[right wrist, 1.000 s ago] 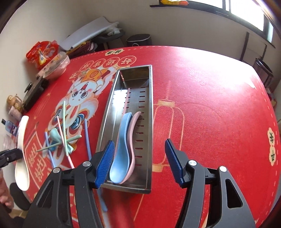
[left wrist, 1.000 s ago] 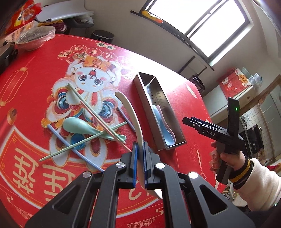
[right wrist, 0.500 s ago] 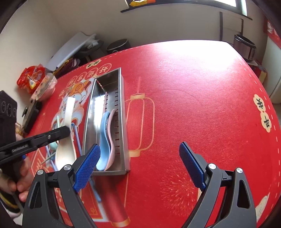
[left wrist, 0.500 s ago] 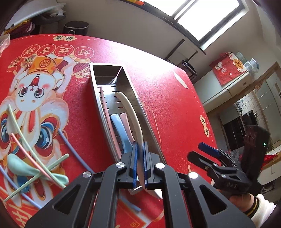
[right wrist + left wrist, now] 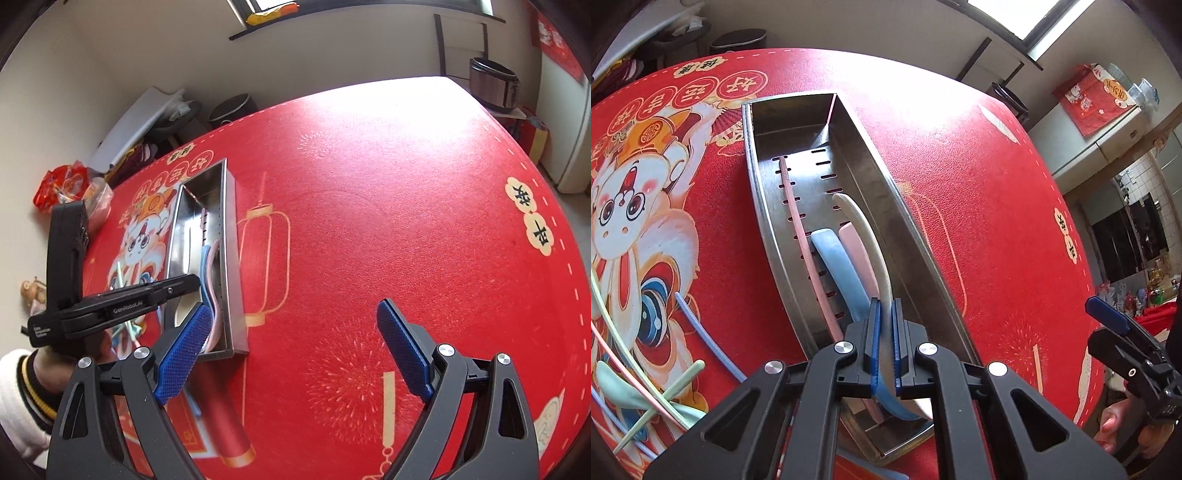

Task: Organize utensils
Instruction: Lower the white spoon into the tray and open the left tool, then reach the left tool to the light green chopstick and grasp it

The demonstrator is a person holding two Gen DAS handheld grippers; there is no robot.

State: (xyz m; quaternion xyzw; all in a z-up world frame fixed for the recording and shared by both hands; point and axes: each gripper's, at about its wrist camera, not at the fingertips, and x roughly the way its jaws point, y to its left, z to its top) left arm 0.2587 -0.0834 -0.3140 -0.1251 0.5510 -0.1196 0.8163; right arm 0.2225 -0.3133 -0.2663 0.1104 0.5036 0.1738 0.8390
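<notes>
My left gripper (image 5: 884,325) is shut on a cream spoon (image 5: 866,229) and holds it low over the steel utensil tray (image 5: 886,177), handle pointing to the far end. A blue spoon (image 5: 842,269), a pink spoon (image 5: 857,243) and a pink chopstick (image 5: 798,221) lie in the tray. Loose chopsticks (image 5: 687,317) and a mint spoon (image 5: 613,384) lie on the red mat at left. My right gripper (image 5: 291,354) is open and empty, right of the tray (image 5: 231,236), above the mat. The left gripper also shows in the right wrist view (image 5: 184,284).
A red printed mat (image 5: 388,221) covers the round table. A snack bag and a bowl (image 5: 74,184) sit at the far left edge. A cooker (image 5: 493,88) stands beyond the table's far right edge.
My left gripper carried the cream spoon from over the loose utensils rightward to over the tray and lowered it in. My right gripper drew back to the right and stayed open.
</notes>
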